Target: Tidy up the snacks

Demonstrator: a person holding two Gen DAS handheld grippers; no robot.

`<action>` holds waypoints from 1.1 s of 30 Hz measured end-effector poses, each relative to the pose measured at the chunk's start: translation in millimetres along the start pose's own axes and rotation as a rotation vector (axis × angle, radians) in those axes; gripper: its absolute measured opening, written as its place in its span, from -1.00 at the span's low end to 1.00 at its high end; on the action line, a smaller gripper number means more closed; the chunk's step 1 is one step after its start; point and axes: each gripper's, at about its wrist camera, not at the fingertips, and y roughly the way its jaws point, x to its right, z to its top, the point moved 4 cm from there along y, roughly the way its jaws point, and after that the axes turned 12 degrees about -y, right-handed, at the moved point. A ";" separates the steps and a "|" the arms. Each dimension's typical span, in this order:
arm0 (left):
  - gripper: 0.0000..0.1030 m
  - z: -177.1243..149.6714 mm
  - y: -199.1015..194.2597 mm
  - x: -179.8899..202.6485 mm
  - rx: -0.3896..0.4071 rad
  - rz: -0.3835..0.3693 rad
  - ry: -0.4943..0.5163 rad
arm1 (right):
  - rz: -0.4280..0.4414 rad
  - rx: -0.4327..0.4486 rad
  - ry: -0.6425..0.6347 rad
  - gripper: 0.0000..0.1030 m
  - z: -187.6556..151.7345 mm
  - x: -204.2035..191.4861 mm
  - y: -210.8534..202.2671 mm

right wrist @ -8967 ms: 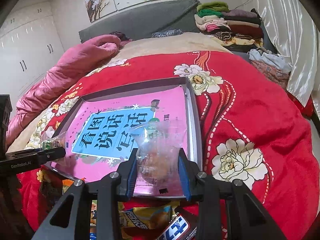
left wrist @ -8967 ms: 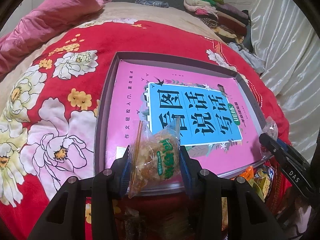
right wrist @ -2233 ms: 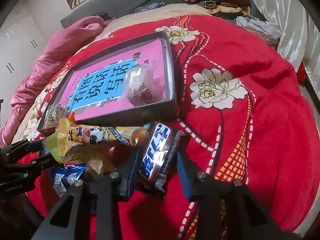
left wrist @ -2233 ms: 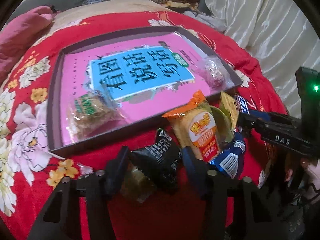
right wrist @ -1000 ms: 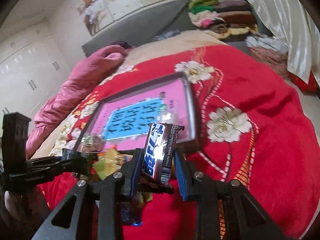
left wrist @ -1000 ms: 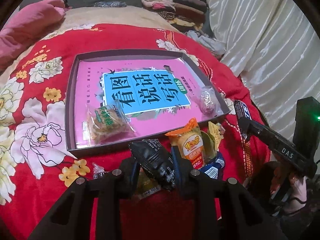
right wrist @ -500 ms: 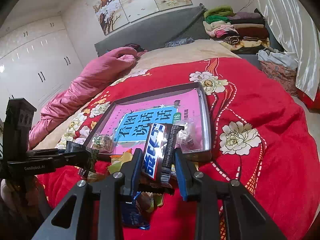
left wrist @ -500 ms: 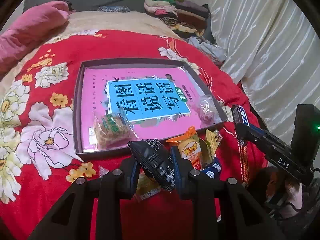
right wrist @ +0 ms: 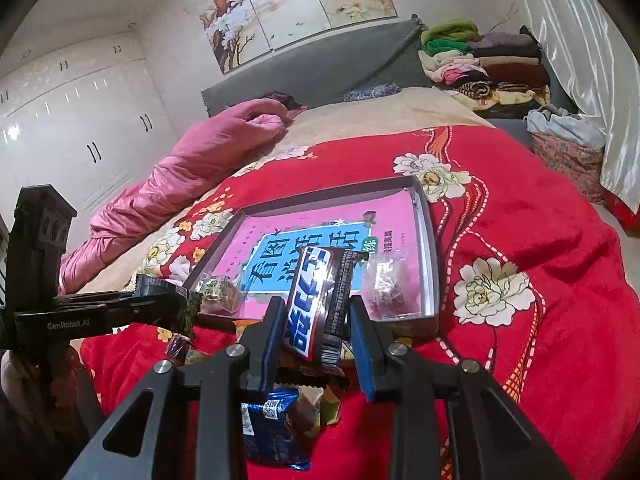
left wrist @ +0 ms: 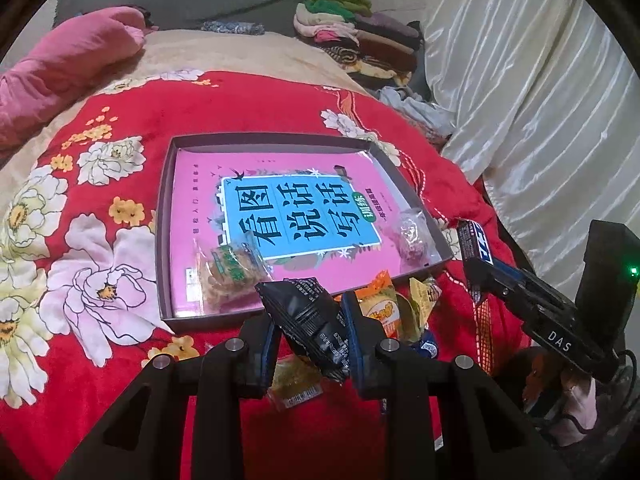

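**Two thin grips, one shallow box**

The left tool (left wrist: 310,330) is clamped on a black snack packet (left wrist: 312,326), low centre of its frame, just short of the box (left wrist: 164,216). The right tool (right wrist: 316,322) is clamped on a chocolate bar (right wrist: 310,300), which tilts between the pads. Either slick wrapper could slide out in transit and drop onto the snack pile (left wrist: 394,312) or the red bed cover (right wrist: 540,240); a release too near the rim might bounce off it

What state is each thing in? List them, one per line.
Left gripper: shut on black packet.
Right gripper: shut on chocolate bar.
Tray: open-topped, holding two wrapped snacks.
Snack pile: loose on the red blanket, outside the tray.
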 end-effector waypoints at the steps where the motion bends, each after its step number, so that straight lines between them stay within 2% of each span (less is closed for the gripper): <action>1: -0.42 0.8 0.2 -0.2 0.000 0.000 0.000 | 0.001 0.002 -0.004 -0.37 0.7 -0.8 0.7; 33: -0.42 27.0 12.2 7.9 0.028 -0.001 -0.022 | 0.014 0.050 0.001 -0.37 16.6 4.8 15.9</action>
